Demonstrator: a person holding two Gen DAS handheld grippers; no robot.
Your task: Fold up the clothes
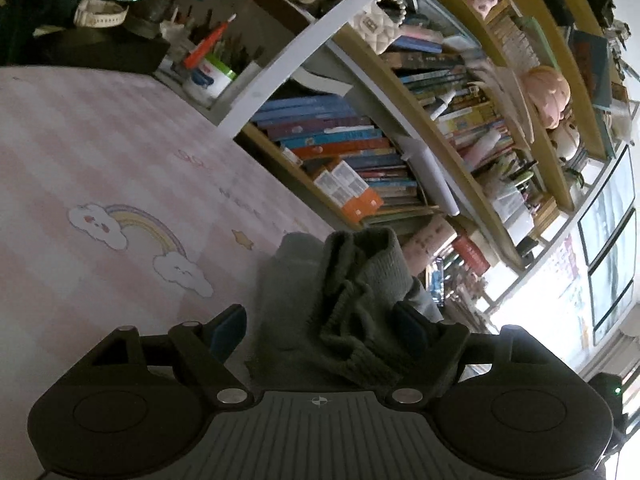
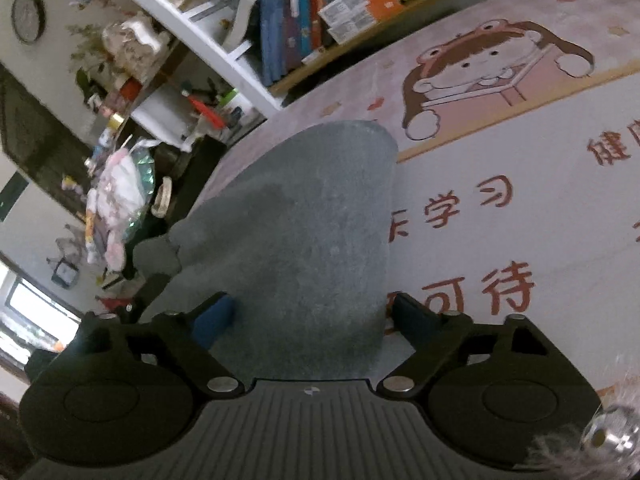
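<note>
In the left wrist view a grey-green knit garment (image 1: 360,280) with a ribbed cuff lies bunched on the pink mat (image 1: 100,152). My left gripper (image 1: 320,328) is open around it. The bunched knit rests against the right-hand finger (image 1: 412,328), and the left-hand finger (image 1: 228,330) stands apart from it. In the right wrist view a smooth grey part of the garment (image 2: 312,220) lies flat on the mat (image 2: 520,208). My right gripper (image 2: 312,318) is open, low over the cloth's near end, with the cloth running between its fingers and not pinched.
The mat carries a rainbow and clouds (image 1: 136,236), a cartoon child (image 2: 492,76) and red characters. A bookshelf (image 1: 400,152) full of books runs along the mat's far edge. A cup of pens (image 1: 208,76) and a dark box with a watch (image 1: 100,14) stand beyond the mat.
</note>
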